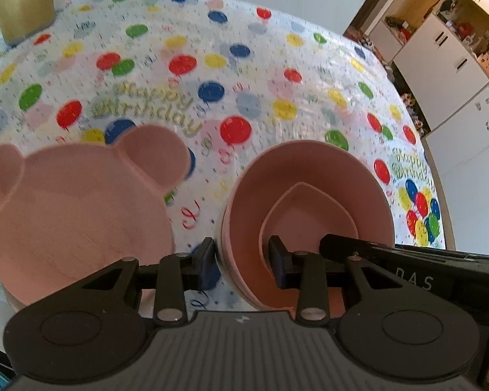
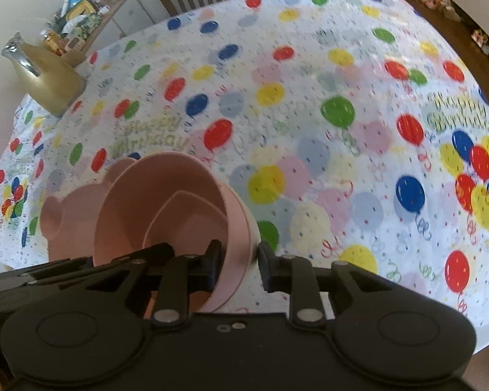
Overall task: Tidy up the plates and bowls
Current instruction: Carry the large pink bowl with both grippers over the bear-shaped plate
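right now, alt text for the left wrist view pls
The left gripper fingers clamp the near rim of a stack of pink bowls, with a small teardrop dish nested inside. A pink bear-shaped plate sits to the left on a balloon-print birthday tablecloth, a gold jug at the far corner.
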Tool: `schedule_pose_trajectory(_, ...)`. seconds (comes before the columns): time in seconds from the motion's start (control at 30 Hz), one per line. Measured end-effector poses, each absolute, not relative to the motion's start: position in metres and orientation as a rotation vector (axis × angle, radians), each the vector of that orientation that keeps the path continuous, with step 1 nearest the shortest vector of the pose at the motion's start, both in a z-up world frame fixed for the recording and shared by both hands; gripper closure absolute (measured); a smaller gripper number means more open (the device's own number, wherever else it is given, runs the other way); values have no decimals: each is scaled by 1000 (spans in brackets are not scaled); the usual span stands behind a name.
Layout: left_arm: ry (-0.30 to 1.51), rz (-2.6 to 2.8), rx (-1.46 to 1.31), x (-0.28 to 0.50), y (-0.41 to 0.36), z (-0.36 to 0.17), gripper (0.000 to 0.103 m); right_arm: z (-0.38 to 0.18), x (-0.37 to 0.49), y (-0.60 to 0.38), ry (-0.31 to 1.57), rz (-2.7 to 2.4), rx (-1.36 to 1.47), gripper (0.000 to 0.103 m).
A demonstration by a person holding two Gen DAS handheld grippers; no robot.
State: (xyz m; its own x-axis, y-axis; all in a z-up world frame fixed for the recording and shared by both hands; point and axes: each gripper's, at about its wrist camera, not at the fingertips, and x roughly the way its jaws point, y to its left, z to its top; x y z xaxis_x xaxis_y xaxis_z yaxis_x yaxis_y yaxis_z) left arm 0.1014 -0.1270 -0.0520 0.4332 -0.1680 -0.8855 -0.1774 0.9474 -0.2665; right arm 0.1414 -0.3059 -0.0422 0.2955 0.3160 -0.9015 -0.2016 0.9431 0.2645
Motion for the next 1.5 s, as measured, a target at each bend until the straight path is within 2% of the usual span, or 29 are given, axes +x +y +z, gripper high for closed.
schedule_pose_trajectory(0.63, 1066, 114, -366, 82, -24, -25, 69, -18, 140, -198, 1172, 469, 32, 80)
schedule_pose_trajectory(1.03, 1120, 159, -382, 69, 22, -54, 70, -46, 131, -145, 1235, 505, 6, 80)
schedule_pose_trajectory(1.5, 1157, 129, -362, 68, 26, -78, 70, -70, 127, -138, 1280, 479, -2, 80)
